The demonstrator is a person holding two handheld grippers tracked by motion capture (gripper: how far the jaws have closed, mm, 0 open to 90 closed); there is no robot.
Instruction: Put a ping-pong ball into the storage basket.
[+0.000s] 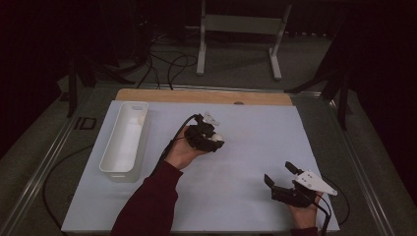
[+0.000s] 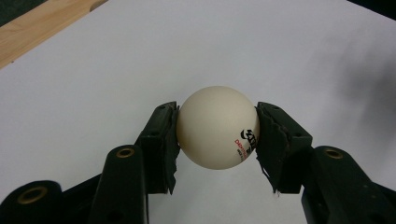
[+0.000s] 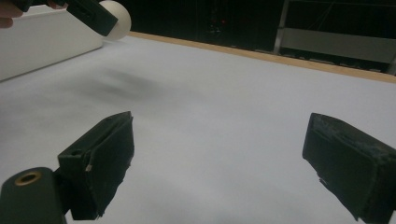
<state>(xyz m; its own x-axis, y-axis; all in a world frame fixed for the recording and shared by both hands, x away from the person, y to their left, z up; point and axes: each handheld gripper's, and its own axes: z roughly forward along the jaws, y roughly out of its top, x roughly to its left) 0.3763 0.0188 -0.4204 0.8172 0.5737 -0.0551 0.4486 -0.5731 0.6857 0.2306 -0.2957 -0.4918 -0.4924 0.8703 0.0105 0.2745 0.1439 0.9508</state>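
White and matt, a table-tennis ball sits pinched between the two black jaws of my left gripper, each pad pressed against one side of it, with small black and red print showing on its lower part toward one jaw. In the high view I hold that gripper above the middle of the pale sheet that covers the desk, and the ball peeks out at its tip. Off to the outer side of that gripper lies a long white bin, near the sheet's edge, with something small and pale at its far end that I cannot make out. My right gripper rests low near the near corner of the sheet, well apart from the left one, its jaws spread wide with nothing between them. Beyond the sheet runs the desk's wooden edge.
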